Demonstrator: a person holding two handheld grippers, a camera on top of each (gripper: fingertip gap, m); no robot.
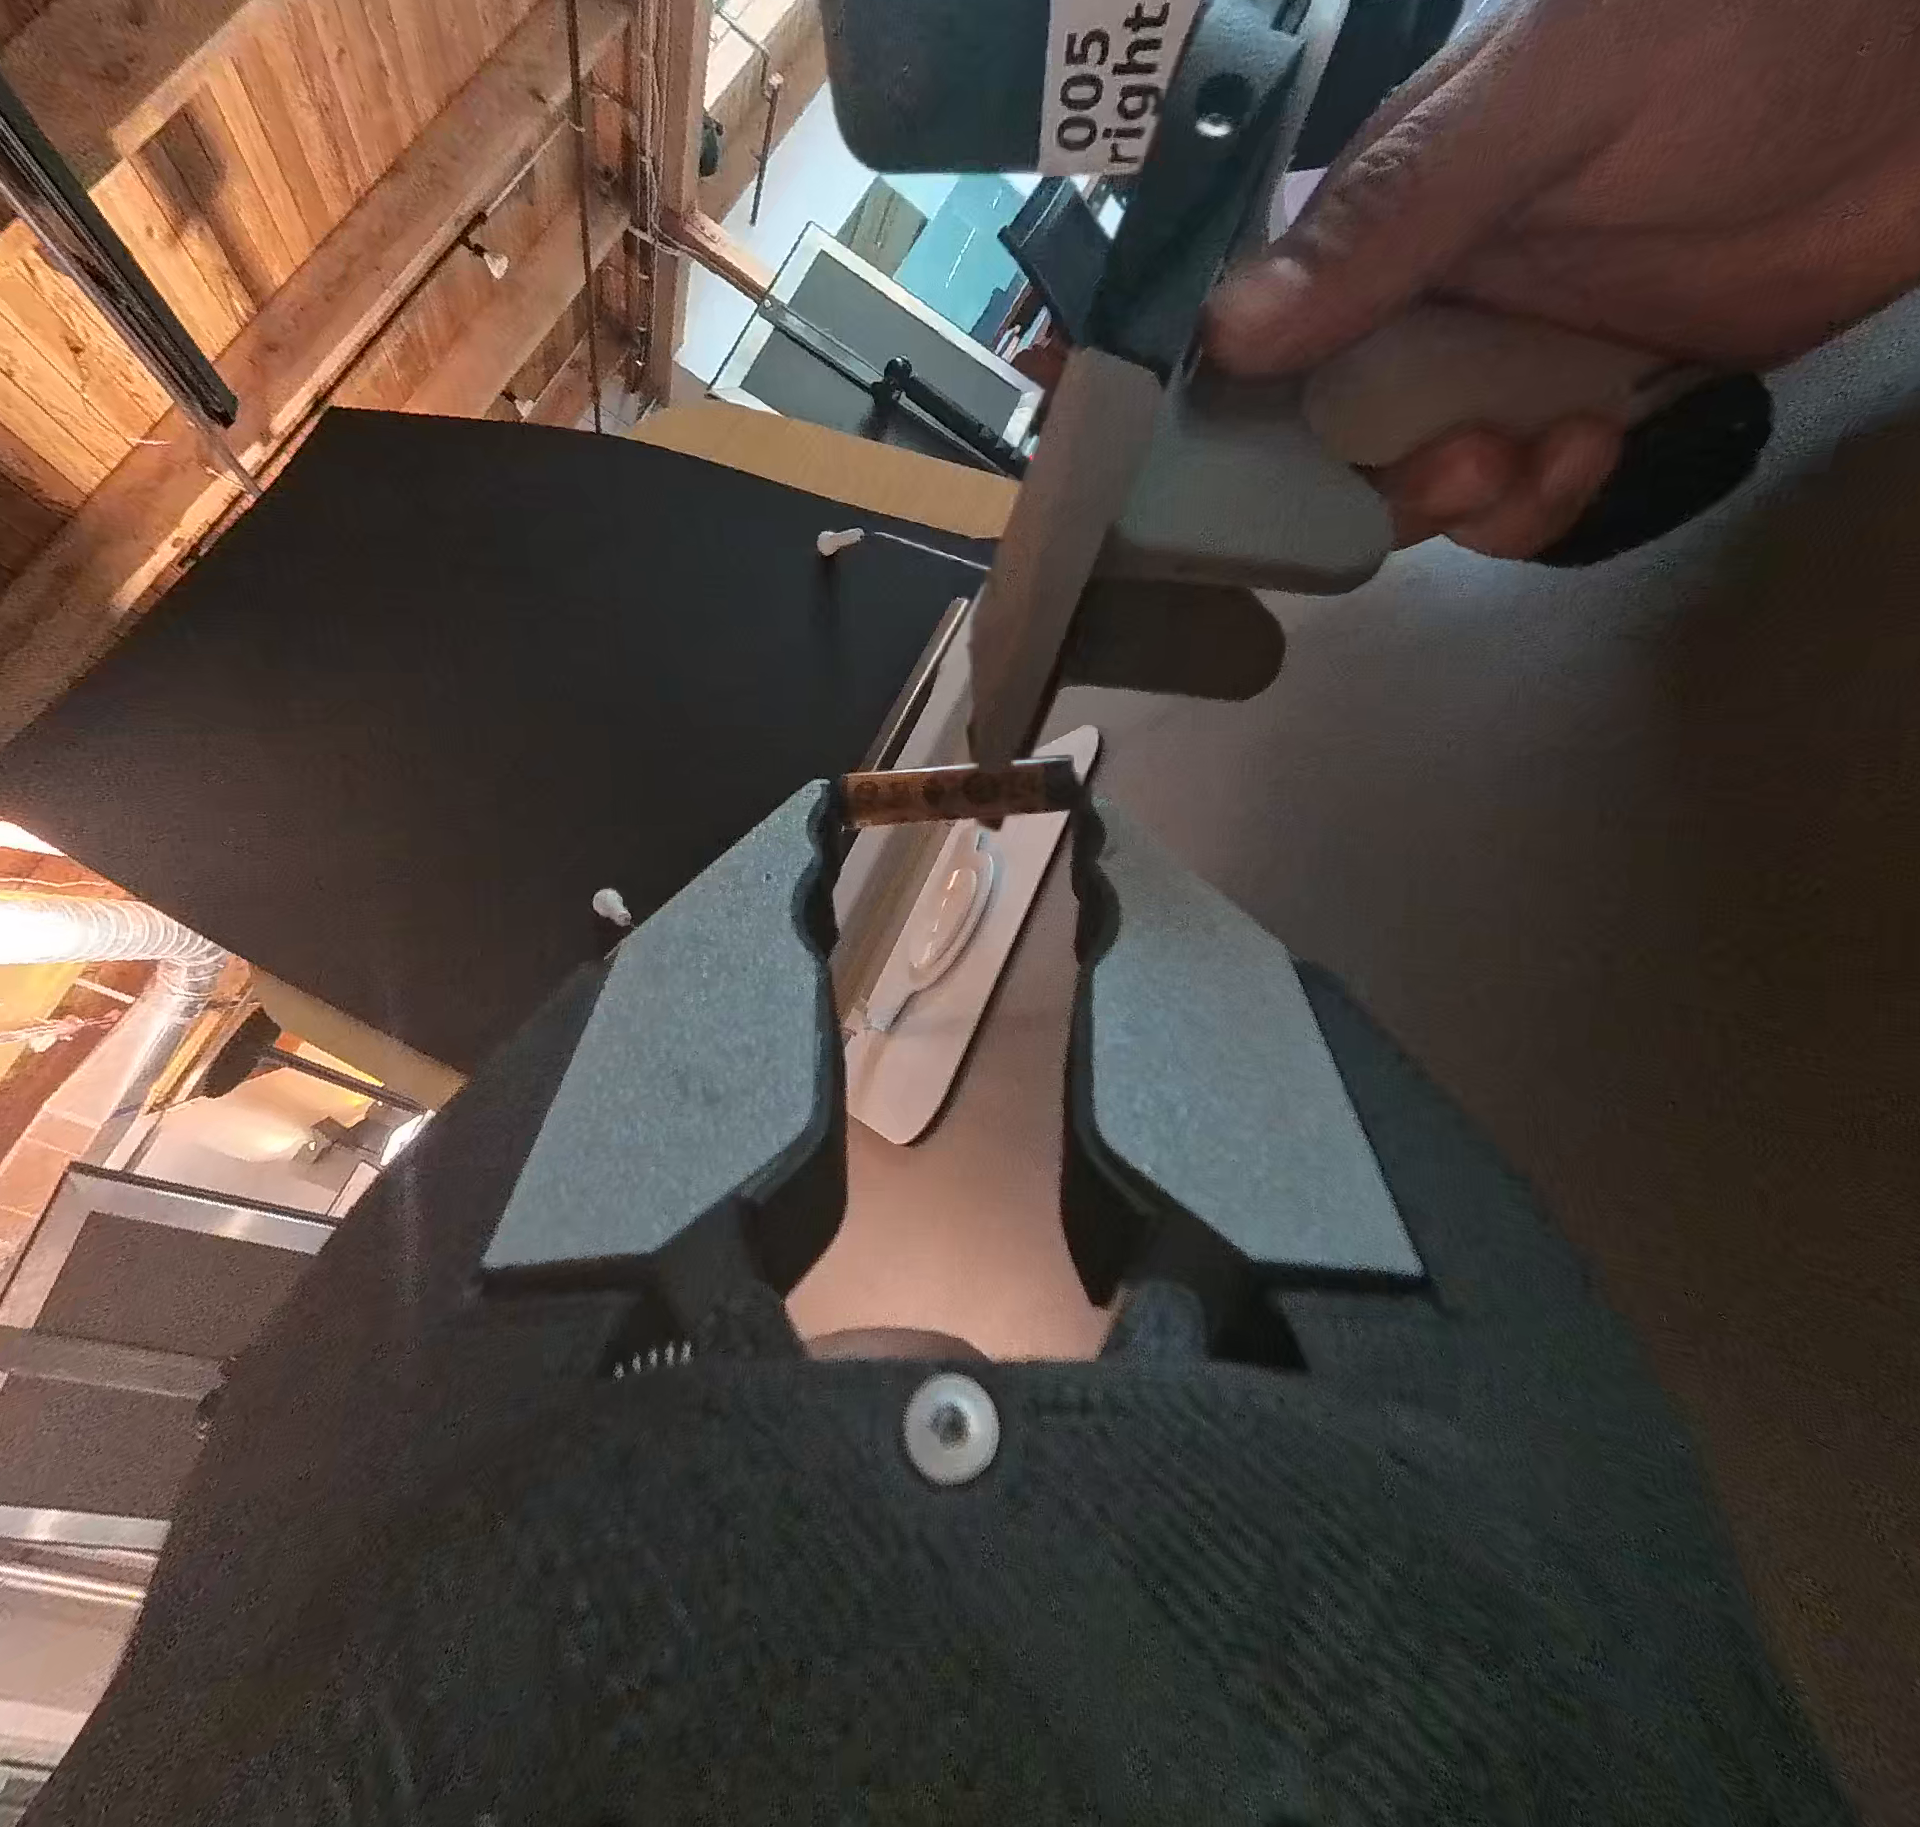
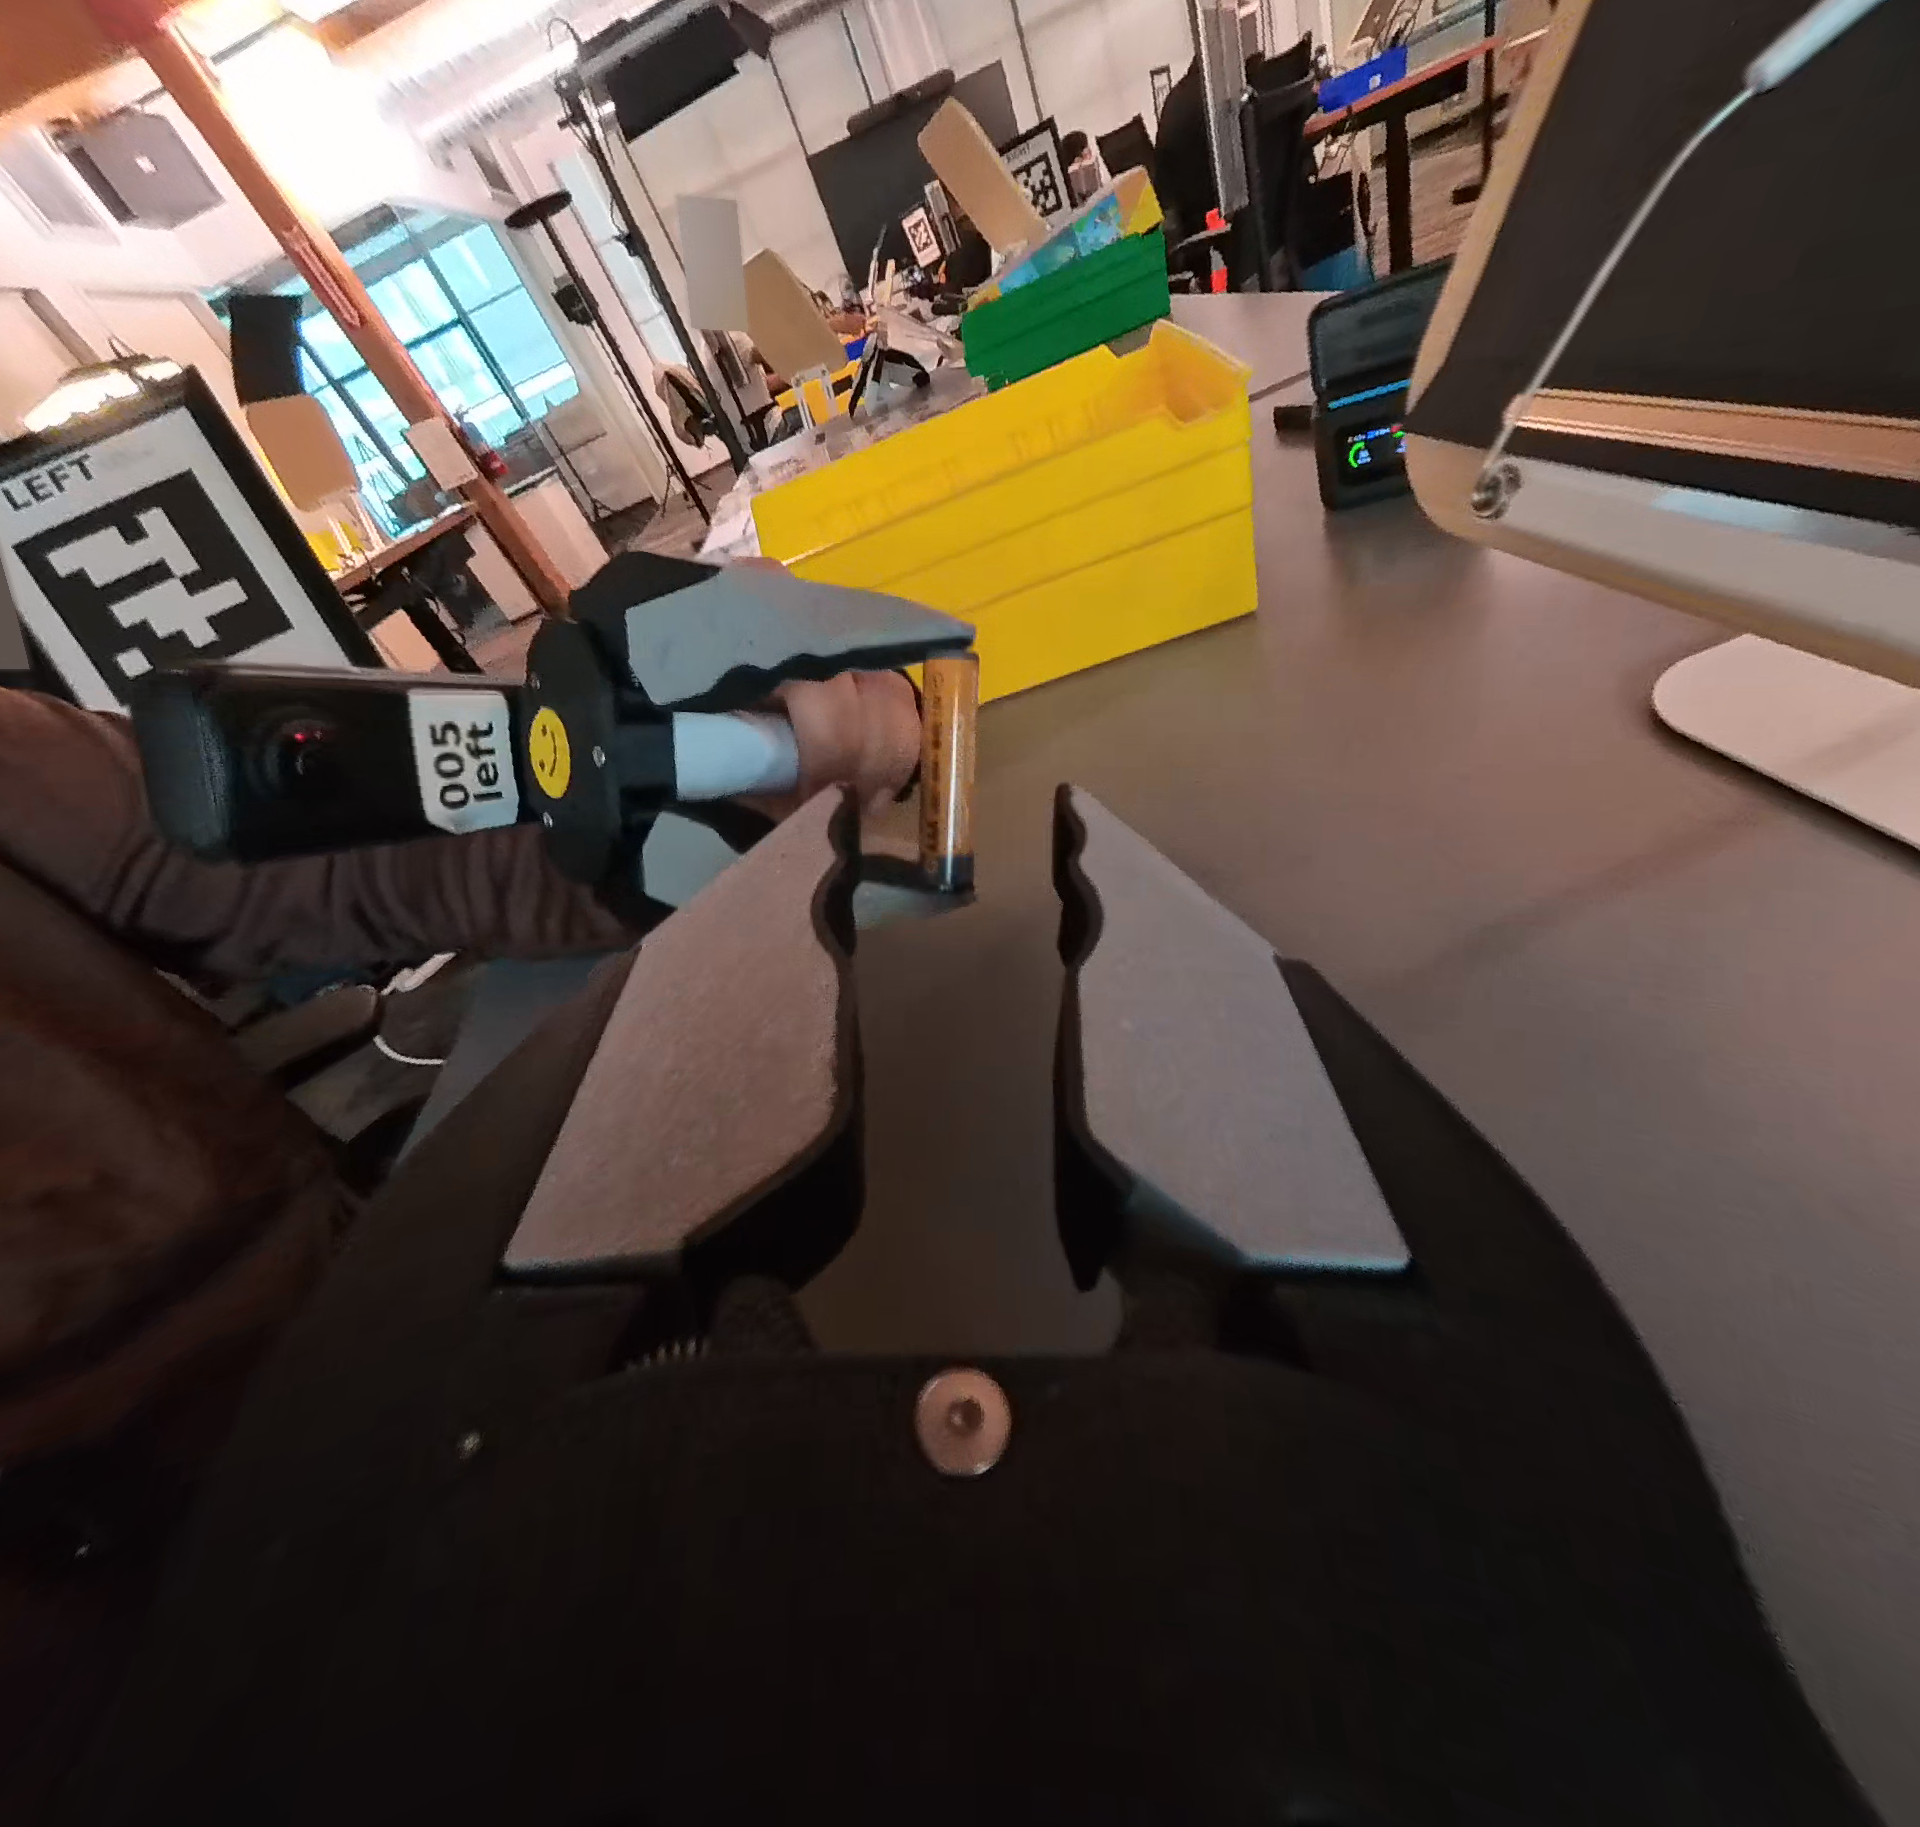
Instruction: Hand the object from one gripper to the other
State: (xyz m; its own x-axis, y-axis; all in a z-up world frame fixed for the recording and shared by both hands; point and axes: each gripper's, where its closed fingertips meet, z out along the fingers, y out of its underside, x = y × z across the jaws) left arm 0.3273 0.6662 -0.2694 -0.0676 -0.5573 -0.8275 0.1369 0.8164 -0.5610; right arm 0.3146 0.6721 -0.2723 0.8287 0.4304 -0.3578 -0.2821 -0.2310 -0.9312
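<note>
Left hand-held gripper (image 1: 956,811) is clamped on the small gold-and-black cylindrical battery (image 1: 935,795), pinching it end to end, one fingertip on each cap. So the battery's long axis runs straight across the gap between those fingers. From the right wrist view it stands pretty much upright above the dark grey tabletop (image 2: 1455,946), gold end up, dark band at the bottom.

Right hand-held gripper (image 2: 956,832) is spread open with the battery just past its fingertips, closer to the left finger than centred.

If I were doing it, I'd slide the right one forward and a touch left so the fingers straddle the middle of the barrel. Then squeeze across the round side and only let the left go once that grip looks solid. It's a slick round thing, so an off-centre pinch could probably spin it out.

Stacked yellow plastic bins (image 2: 1039,551) sit well behind, out of the way.
</note>
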